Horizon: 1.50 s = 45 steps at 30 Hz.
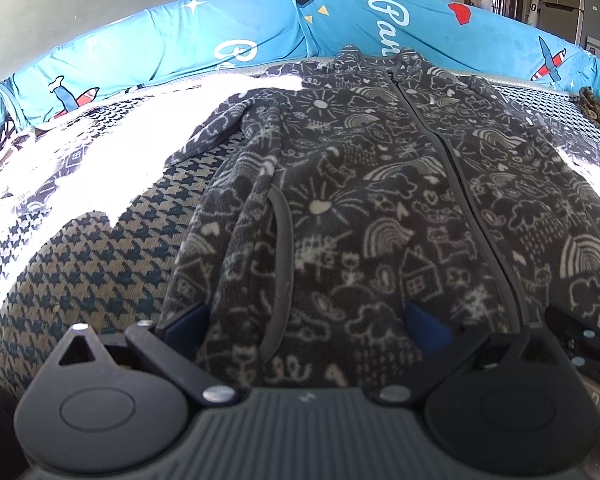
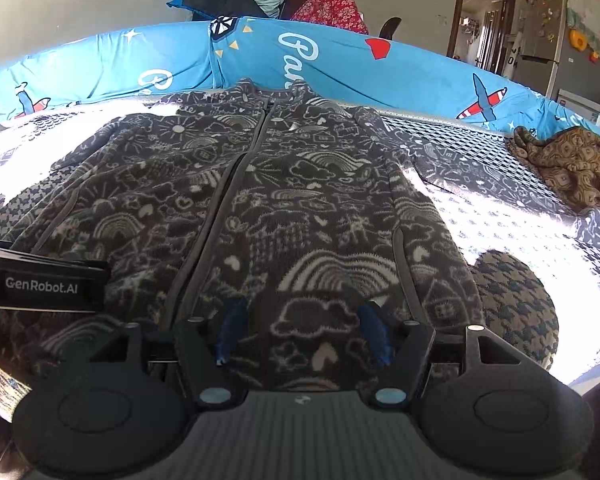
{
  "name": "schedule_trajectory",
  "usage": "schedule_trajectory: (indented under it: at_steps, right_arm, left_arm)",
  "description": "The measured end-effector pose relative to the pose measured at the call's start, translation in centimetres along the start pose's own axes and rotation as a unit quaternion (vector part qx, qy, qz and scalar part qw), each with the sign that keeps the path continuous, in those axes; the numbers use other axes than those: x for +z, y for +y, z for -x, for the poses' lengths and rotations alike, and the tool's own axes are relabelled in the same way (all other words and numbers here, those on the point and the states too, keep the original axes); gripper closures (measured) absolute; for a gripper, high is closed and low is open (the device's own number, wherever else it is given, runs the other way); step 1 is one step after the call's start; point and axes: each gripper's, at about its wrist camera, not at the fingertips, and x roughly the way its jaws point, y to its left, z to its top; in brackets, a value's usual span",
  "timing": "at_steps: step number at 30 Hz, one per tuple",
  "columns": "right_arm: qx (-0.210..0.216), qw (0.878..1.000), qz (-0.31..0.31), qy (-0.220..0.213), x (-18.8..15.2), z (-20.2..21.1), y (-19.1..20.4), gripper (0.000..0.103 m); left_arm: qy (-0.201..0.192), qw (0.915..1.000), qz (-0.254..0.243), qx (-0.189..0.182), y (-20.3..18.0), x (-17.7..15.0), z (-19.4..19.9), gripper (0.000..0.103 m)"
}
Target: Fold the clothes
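Tongs: left tongs [image 1: 306, 320] and right tongs [image 2: 302, 330] both stand apart over the jacket's hem, gripping nothing. Bed [image 1: 80, 272]: carries the jacket [image 1: 380, 200], flat, zipped. Step: likely pre-fold; next calls for pinching the hem.

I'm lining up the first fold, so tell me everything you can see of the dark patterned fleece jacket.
The fleece jacket is dark grey with pale doodles: rainbows, suns, clouds, houses, hearts. It looks like soft pile fleece with grey trim, a central zip that looks closed, and trimmed pocket slits. It lies front-up and mostly flat on the houndstooth bed cover, collar toward the blue bumper, sleeves spread sideways, one bunched. Both grippers are at its hem, jaws apart; contact unclear.
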Motion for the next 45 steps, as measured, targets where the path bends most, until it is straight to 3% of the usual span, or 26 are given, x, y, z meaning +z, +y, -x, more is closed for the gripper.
schedule_trajectory:
  at_steps: [13,19,24,34,37,39,45]
  right_arm:
    - [0.020,0.998,-0.032,0.044,-1.5,1.6,-1.2,0.036]
    - [0.036,0.999,-0.036,0.016,-1.1,3.0,-1.3,0.037]
    - [0.035,0.999,-0.021,0.001,0.9,2.0,-1.1,0.037]
    - [0.083,0.996,0.001,0.037,6.3,-4.2,-2.2,0.037]
    - [0.090,0.994,0.044,0.038,7.4,-5.7,-2.2,0.037]
    - [0.103,0.990,0.069,0.061,8.0,-7.4,-2.2,0.035]
    - [0.113,0.987,0.064,0.094,9.1,-9.5,-3.8,0.028]
  left_arm:
    - [0.005,0.9997,-0.023,-0.001,-0.1,-1.4,2.2,0.000]
    - [-0.027,0.9993,-0.022,-0.011,-0.2,0.2,3.3,0.000]
    - [-0.022,0.9996,-0.013,-0.010,-0.6,2.8,1.5,0.000]
    - [0.001,1.0000,0.001,-0.009,-1.4,8.3,-3.7,0.000]
    - [0.011,0.9998,-0.016,0.006,-1.7,8.8,-5.5,0.000]
    - [0.023,0.9995,-0.020,0.007,-1.6,8.8,-6.7,0.000]
    - [0.019,0.9996,0.018,-0.013,-0.1,8.4,-7.3,0.000]
